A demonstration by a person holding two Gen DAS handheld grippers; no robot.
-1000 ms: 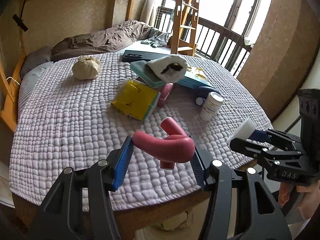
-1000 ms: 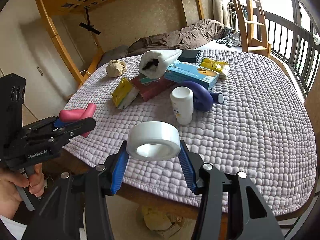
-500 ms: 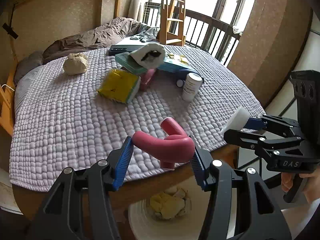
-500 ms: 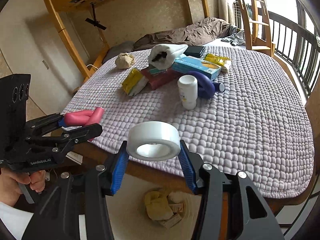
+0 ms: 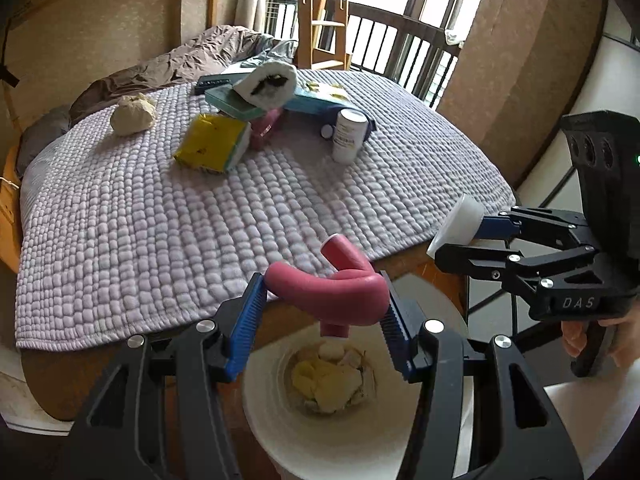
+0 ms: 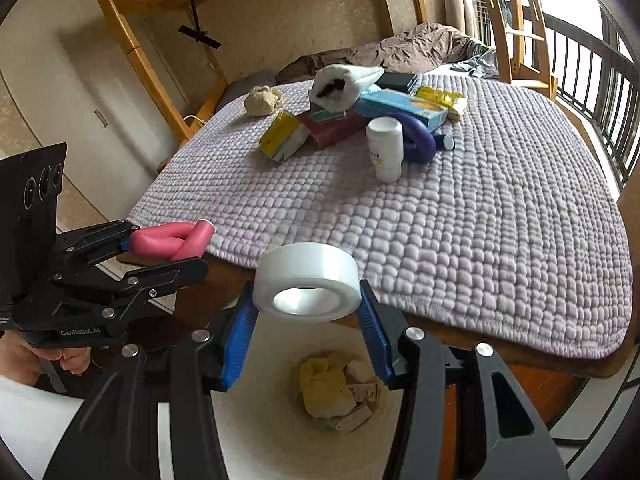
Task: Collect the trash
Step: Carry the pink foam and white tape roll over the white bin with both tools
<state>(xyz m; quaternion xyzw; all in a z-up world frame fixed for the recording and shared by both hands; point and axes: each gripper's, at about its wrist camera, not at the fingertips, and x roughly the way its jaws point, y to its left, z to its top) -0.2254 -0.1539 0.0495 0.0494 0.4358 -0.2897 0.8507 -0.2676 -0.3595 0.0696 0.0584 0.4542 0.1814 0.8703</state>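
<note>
My left tool (image 5: 322, 306) is clamped on a bent pink foam tube (image 5: 328, 294), held over the white bin (image 5: 280, 432) just off the bed's near edge; my right tool (image 6: 306, 312) is clamped on a roll of clear tape (image 6: 308, 280) above the same bin; crumpled paper (image 6: 336, 392) lies at its bottom; a white bottle (image 6: 386, 148) and boxes sit far off on the quilt (image 6: 480, 240).
</note>
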